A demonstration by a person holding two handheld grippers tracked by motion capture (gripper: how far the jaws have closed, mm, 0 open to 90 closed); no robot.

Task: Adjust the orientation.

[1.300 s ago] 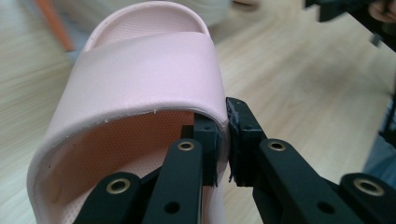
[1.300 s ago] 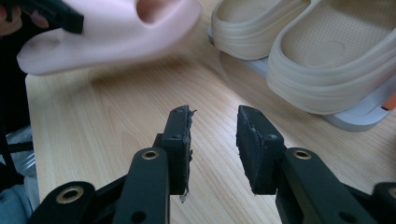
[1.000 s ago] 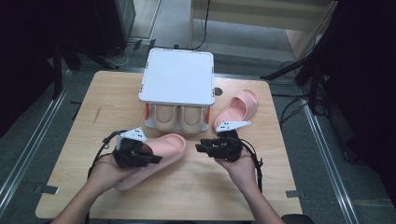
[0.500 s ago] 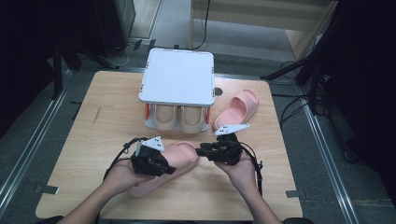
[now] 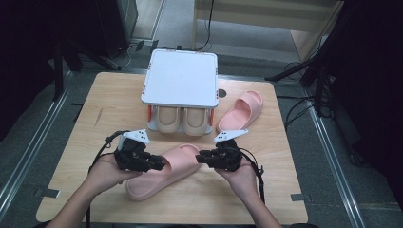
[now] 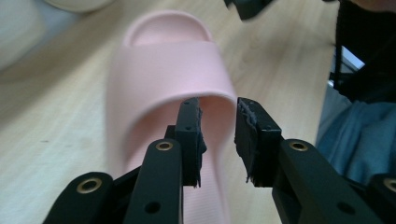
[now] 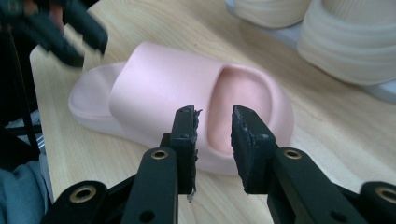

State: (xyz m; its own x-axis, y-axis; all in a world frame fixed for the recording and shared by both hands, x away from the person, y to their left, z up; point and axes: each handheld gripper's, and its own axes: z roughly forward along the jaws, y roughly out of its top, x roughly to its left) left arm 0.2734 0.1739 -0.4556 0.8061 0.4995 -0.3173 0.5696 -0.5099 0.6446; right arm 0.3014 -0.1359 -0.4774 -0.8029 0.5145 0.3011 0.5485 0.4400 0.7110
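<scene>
Lying lengthwise between them, the pink slipper (image 5: 164, 172) met the left gripper (image 5: 159, 165) at its heel and the right gripper (image 5: 201, 156) at its toe, both narrowly parted and empty.

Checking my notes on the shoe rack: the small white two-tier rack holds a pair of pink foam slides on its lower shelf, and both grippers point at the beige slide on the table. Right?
Colours are swapped. In the high view the white rack holds beige slides on its lower shelf, and the left gripper and right gripper point at a pink foam slide on the wooden table.
</scene>
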